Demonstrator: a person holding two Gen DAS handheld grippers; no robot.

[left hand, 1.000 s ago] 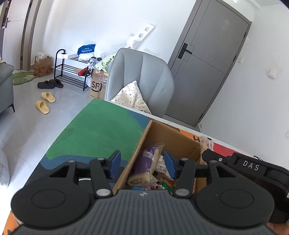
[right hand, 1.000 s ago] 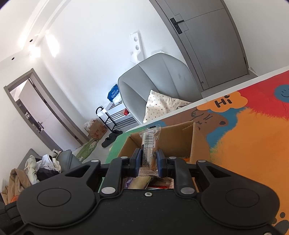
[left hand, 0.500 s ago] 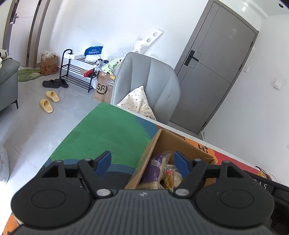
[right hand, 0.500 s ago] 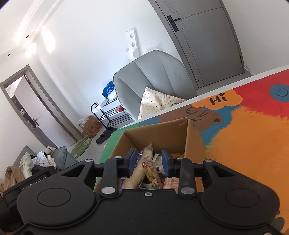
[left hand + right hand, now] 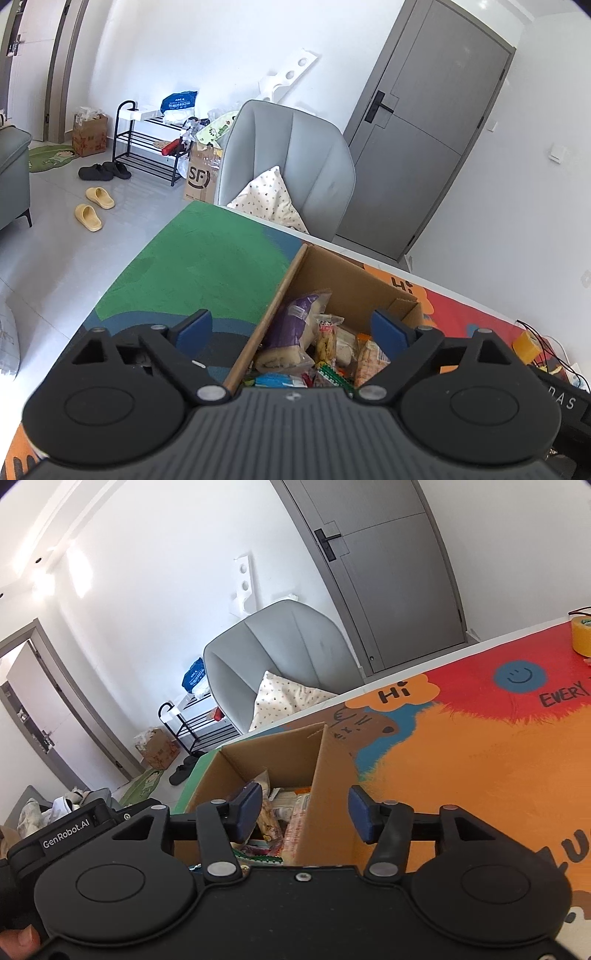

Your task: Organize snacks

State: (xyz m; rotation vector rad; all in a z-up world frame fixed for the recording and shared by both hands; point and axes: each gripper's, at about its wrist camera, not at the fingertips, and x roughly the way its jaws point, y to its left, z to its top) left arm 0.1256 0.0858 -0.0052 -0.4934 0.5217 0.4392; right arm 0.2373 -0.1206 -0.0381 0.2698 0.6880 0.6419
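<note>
The cardboard box point(image 5: 343, 275) is plain brown corrugated board, matt, with raw cut edges; inside it the snack packets point(image 5: 291, 332) are glossy, crinkled plastic film, some of it clear. Under the box the table mat point(image 5: 480, 760) looks smooth and faintly sheeny, printed in flat colours. Beyond the box the armchair point(image 5: 295, 151) is matt grey cloth with stitched seams, its cushion point(image 5: 269, 199) soft printed fabric, and behind the armchair the door point(image 5: 424, 122) is smooth satin grey.
</note>
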